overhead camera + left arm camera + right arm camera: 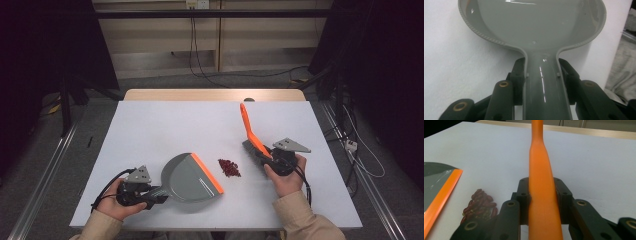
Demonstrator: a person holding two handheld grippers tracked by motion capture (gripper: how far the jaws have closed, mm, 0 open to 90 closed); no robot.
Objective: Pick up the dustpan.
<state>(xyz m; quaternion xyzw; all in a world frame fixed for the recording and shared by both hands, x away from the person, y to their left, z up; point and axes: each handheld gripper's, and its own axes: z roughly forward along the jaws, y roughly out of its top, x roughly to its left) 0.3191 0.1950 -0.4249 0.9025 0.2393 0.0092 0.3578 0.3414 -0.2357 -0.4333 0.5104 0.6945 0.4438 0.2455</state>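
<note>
dustpan [534,27]: grey plastic, glossy, smooth; ribbed rim; orange lip
brush handle [540,182]: orange plastic, smooth, satin
table [165,125]: white top, matt, smooth; wood edge
beans [479,203]: dark red, shiny
gripper jaws: black, matt

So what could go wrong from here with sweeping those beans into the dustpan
The red beans lie loose between brush and dustpan; a fast stroke could scatter them past the orange lip. The left gripper grips only the handle's end, so the pan may tilt or slide. The brush could twist in the right gripper, clamped on its smooth handle.
</note>
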